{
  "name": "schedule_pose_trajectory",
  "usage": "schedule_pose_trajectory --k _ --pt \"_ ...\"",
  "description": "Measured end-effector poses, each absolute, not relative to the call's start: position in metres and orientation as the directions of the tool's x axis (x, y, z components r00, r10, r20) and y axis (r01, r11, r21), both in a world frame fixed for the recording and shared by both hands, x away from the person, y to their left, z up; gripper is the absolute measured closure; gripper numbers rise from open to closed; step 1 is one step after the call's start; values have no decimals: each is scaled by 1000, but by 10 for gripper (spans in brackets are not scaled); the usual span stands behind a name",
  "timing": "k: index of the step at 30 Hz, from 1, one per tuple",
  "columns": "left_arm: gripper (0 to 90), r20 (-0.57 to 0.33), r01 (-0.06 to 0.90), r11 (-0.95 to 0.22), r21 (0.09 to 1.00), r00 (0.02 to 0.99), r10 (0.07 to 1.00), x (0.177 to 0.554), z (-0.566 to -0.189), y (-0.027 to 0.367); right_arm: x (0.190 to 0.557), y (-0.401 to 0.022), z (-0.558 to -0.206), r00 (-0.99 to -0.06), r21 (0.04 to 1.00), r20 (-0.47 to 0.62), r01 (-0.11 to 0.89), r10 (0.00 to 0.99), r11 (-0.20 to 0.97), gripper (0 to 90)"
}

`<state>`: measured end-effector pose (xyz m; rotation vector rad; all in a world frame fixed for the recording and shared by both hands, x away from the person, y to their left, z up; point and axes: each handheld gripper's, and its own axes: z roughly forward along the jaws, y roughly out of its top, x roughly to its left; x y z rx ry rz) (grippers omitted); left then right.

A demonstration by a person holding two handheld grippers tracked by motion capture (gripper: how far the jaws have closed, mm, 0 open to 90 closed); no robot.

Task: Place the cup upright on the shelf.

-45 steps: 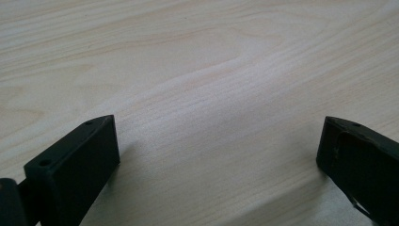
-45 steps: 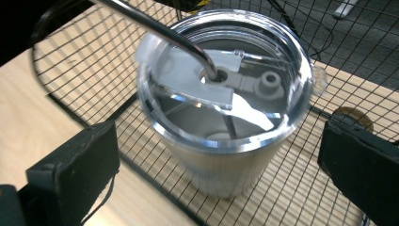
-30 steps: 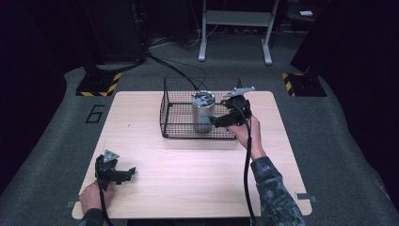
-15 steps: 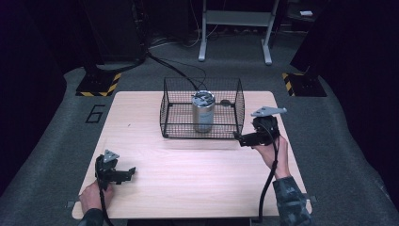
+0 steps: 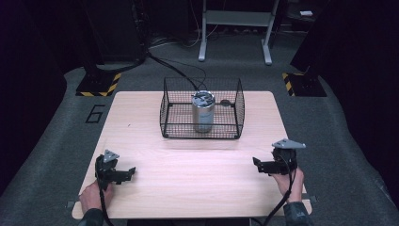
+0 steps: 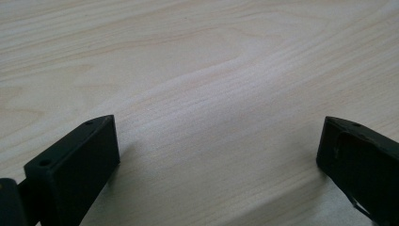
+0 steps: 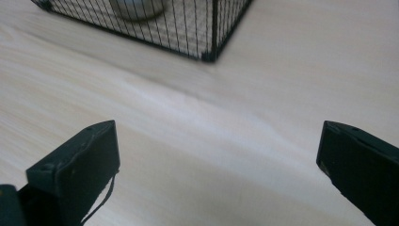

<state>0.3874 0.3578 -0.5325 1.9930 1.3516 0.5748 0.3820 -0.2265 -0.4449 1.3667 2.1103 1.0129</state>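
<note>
A silver metal can (image 5: 203,111) stands upright inside a black wire basket (image 5: 237,106) at the back middle of the wooden table (image 5: 197,160). My right gripper (image 5: 258,165) rests near the table's front right, open, nothing between its jaws; its own view shows the basket's corner (image 7: 210,52) and the can's base (image 7: 136,8) ahead. Low at the front left sits my left gripper (image 5: 130,172), open over bare wood (image 6: 211,117) and holding nothing.
A black cable runs from the floor behind the table toward the basket. Yellow-black striped stand feet (image 5: 98,84) sit on the grey floor at both back corners. A white frame stand (image 5: 234,28) is behind.
My right gripper has pulled back from the basket's right side toward the front right of the table, leaving the can in the basket. The left gripper has stayed put.
</note>
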Motion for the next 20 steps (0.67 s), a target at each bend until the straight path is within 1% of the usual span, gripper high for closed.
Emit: schedule_pose_trajectory --k 1,2,4,6,8,10,12,13,15,16,20 --pt "0 -3 642 -254 724 371 929 387 -533 358 382 -227 -445 -423 766 34 593 905 248 0" --pt "0 7 638 -266 722 377 926 388 -532 359 378 -234 -469 -398 741 62 633 915 224 0" --pt "0 5 640 -263 722 376 927 388 -532 358 374 -240 -491 -377 710 39 662 925 240 0" --pt "0 5 640 -264 722 377 926 388 -532 358 371 -246 -506 -339 689 38 690 940 221 0" --pt "0 5 640 -264 722 376 926 388 -532 358 370 -255 -518 -321 689 47 696 946 202 0" --pt "0 5 640 -264 722 377 926 388 -532 358 370 -263 -526 -302 697 52 693 952 182 0" --pt "0 2 649 -273 710 386 922 387 -531 359 370 -268 -526 -289 702 44 690 956 176 0" --pt "0 6 647 -272 712 382 924 388 -531 359 370 -269 -526 -291 706 42 685 956 177 0" --pt "0 1 637 -256 727 372 928 388 -533 358 372 -270 -529 -289 708 4 677 957 202 0" --pt "0 1 636 -254 729 370 929 388 -533 358 371 -270 -530 -290 719 3 666 957 200 0" --pt "0 1 636 -255 728 371 929 388 -533 358 372 -271 -530 -287 716 1 669 958 199 0"
